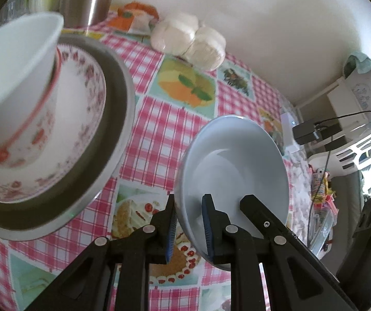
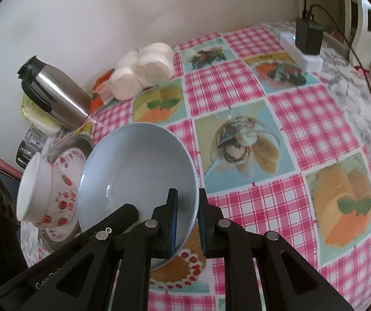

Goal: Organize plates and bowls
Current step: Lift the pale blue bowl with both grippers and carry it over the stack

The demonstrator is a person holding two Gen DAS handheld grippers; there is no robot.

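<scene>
Claws both clamp the rim of one pale blue bowl, which hangs tilted above the desk near its front edge. The left claw pinches the rim with one blue pad inside the bowl and the other outside. The right claw grips the opposite side of the rim the same way. Each claw hides the lowest part of the bowl in its own view.

Toward the left edge of the desk, a white strawberry-print bowl leans on its side in a floral plate, which sits in a grey metal dish. Blur makes the prints hard to read in the left wrist view. A steel flask stands at the back left corner, its top cut off in the left wrist view. A wrapped white bundle lies along the back edge. A white power strip with a black adapter sits at the back right corner.
</scene>
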